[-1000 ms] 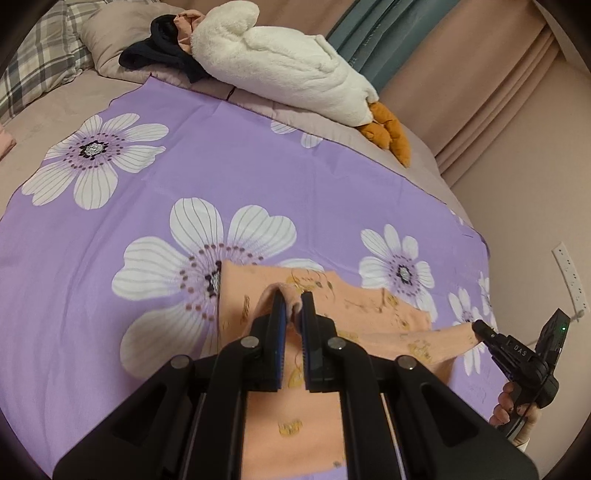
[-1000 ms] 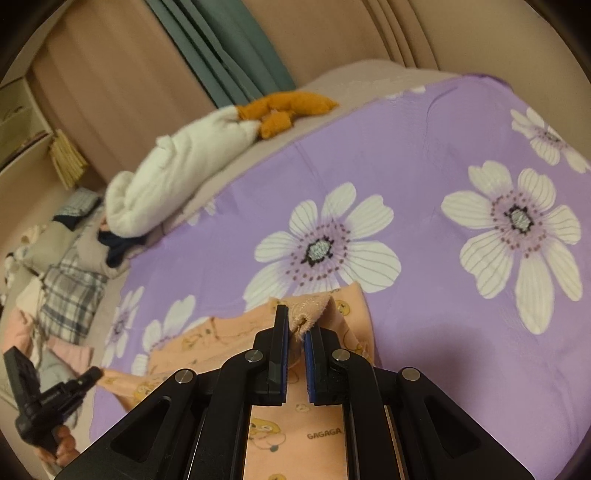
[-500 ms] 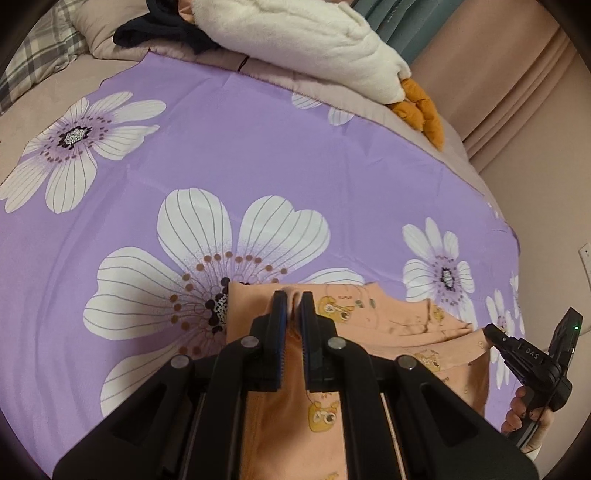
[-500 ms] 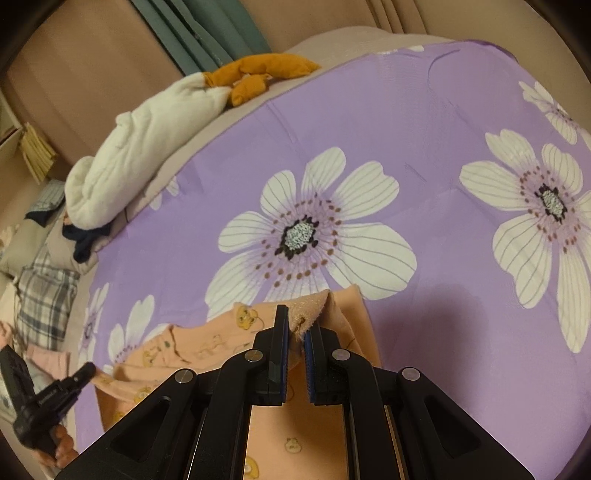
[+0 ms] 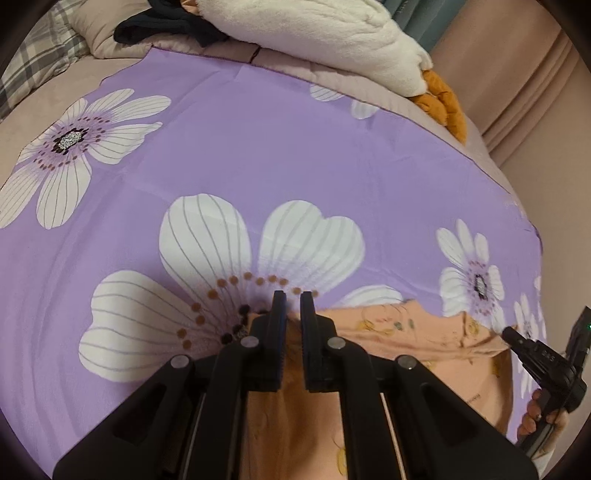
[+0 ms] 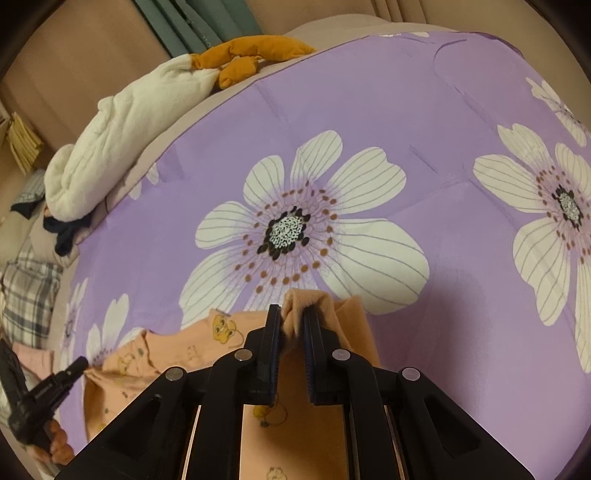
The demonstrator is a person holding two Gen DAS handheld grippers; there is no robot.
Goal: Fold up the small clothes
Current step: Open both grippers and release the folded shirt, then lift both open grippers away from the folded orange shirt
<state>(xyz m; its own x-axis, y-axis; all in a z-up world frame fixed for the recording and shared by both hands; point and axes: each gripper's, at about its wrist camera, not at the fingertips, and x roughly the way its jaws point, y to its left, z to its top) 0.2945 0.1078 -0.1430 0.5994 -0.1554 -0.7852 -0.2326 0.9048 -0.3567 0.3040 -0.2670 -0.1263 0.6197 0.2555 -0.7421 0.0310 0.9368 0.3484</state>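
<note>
A: Start at the left gripper (image 5: 291,306). What is it doing?

B: Its jaws are pinched nearly shut on a bunched edge of the peach garment (image 5: 406,332), low in the middle of the left wrist view. The cloth runs from there toward the lower right of the frame, where the other tool shows, held in a hand (image 5: 543,413).

A: And the right gripper (image 6: 291,314)?

B: Same story. It is clamped on a fold of the same garment (image 6: 207,339), and a small tuft sticks up between the tips at lower centre of the right wrist view. The printed fabric spreads out to the lower left of that frame.

A: So where does the garment sit overall?

B: On the purple flowered sheet (image 5: 258,155), at the near edge, stretched between the two grips. The far edge lies over a large white flower (image 6: 295,225).

A: How should this step go?

B: I judge they are laying a held edge down to make a fold. Keep both grips level and moving together so the edge lands straight, with light tension so the middle does not sag or wrinkle. Release only once the cloth rests flat.

A: Anything in the way?

B: No. The white plush toy (image 5: 332,33) and dark clothes (image 5: 166,26) sit well apart at the top of the frame.
</note>
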